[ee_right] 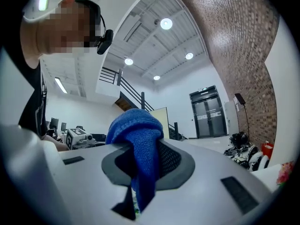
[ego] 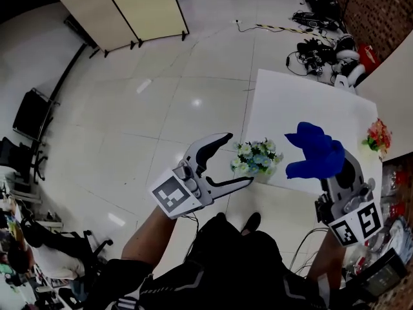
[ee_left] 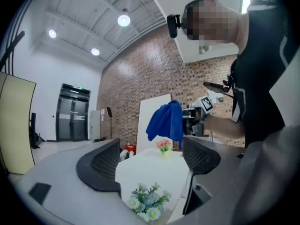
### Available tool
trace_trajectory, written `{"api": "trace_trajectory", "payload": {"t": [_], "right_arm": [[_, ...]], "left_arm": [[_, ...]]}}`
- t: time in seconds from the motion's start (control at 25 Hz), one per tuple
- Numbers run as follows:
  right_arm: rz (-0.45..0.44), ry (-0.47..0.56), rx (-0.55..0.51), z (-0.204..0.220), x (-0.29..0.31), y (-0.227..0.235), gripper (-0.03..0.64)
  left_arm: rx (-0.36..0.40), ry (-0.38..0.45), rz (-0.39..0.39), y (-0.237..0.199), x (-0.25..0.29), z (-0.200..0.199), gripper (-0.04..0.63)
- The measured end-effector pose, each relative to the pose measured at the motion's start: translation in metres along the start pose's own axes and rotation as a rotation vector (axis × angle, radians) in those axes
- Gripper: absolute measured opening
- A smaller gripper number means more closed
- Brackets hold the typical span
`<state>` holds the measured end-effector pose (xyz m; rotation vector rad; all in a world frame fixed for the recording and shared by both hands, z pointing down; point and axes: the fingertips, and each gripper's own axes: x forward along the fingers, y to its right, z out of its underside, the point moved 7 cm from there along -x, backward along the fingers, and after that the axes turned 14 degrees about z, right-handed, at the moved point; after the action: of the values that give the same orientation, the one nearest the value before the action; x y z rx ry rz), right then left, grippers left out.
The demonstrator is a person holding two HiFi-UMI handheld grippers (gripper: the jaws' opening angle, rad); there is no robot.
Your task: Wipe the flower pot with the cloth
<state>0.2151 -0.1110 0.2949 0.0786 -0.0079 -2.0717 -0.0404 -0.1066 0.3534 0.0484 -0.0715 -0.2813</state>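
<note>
Right hand-held gripper (ego: 331, 172) pinches bunched, nubby blue terry cloth (ego: 316, 148).

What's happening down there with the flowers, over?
Left gripper open, empty. Right gripper shut on blue cloth. Pot of white-and-blue flowers at white table edge, untouched. Nothing between.

A glossy white floor (ego: 142, 121), brick wall (ee_left: 140, 74), beige partition screens (ego: 122, 8) and round ceiling lamps (ee_left: 123, 20).
</note>
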Motion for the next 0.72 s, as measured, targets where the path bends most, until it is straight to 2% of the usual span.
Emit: {"api": "trace_trajectory", "payload": {"t": [0.08,0.28,0.52,0.6,0.72], "right_arm": [[0.011,-0.021,0.012,0.01,0.005,0.006,0.049],[0.038,-0.066,0.025,0.043,0.016,0.013,0.049],[0.071,-0.092,0.018,0.077,0.024,0.008,0.049],[0.082,-0.092,-0.003,0.085,0.022,0.008,0.049],[0.107,-0.078,-0.009,0.117,0.02,0.006,0.049]], "left_arm": [[-0.013,-0.042,0.022,-0.006,0.003,0.023,0.455],[-0.06,-0.07,0.031,-0.027,0.011,0.082,0.525],[-0.112,-0.065,0.078,-0.043,0.012,0.152,0.552],[-0.123,-0.058,0.098,-0.044,0.011,0.168,0.583],[-0.134,-0.026,0.134,-0.045,0.008,0.214,0.583]]}}
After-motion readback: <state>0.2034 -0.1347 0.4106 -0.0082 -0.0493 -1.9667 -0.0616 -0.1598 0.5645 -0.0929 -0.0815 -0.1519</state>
